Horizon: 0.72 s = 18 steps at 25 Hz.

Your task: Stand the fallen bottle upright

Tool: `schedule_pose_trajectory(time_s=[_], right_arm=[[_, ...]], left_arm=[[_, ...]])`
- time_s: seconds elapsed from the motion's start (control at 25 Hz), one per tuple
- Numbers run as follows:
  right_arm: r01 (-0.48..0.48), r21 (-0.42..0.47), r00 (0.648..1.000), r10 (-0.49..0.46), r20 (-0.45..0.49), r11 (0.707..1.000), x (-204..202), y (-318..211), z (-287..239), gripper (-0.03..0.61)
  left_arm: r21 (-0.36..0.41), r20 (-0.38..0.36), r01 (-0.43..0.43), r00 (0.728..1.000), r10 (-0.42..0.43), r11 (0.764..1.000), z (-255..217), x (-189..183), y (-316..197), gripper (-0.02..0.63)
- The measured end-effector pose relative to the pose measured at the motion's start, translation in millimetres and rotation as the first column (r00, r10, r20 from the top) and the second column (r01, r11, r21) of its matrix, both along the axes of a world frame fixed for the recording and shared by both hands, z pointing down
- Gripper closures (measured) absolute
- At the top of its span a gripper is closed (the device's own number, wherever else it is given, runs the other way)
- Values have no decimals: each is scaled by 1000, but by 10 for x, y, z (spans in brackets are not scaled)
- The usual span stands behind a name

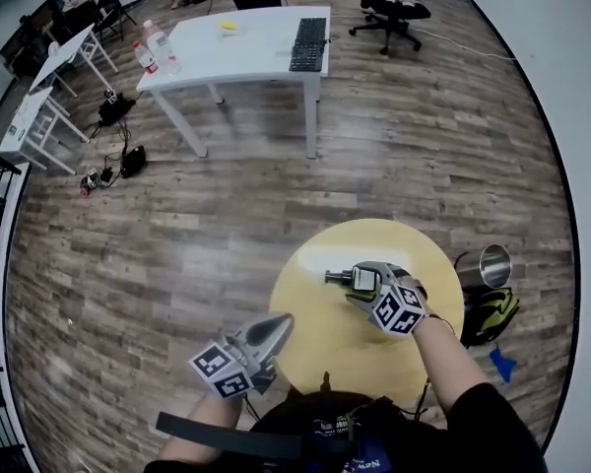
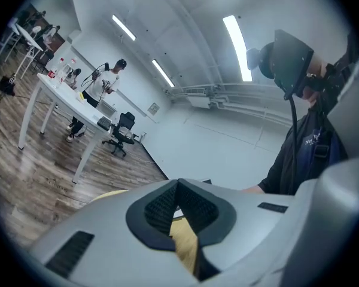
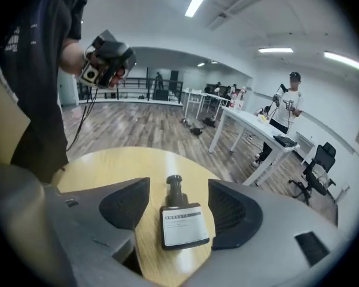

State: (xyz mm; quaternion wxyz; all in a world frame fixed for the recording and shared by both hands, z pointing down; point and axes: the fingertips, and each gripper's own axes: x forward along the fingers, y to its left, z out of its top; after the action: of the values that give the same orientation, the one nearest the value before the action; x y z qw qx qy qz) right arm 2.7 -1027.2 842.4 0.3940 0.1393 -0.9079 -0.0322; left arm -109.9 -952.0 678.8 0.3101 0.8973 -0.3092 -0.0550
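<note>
While flat, bottle (image 3: pixel 178 220) between parted jaws

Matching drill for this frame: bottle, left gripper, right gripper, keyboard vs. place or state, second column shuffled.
1 bottle
2 left gripper
3 right gripper
4 keyboard

A jaws together, nothing between them
B on the white table
C lying on its side on the yellow table
D jaws apart, one each side of the bottle, not pressing it

Pairs: 1-C, 2-A, 3-D, 4-B
</note>
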Motion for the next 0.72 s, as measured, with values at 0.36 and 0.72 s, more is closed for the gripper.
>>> schedule_pose_trajectory(time_s=[0.36,0.72], right_arm=[[90,-25,973,-94,-211,996,-48,-114,754,232],[132,-37,952,-137,-273,991,-84,-189,910,236]], left_arm=[[-38,-7,-1,1000,1,999,314,-335,-93,611],[-56,-42,-16,999,14,998,393,-335,-177,611]])
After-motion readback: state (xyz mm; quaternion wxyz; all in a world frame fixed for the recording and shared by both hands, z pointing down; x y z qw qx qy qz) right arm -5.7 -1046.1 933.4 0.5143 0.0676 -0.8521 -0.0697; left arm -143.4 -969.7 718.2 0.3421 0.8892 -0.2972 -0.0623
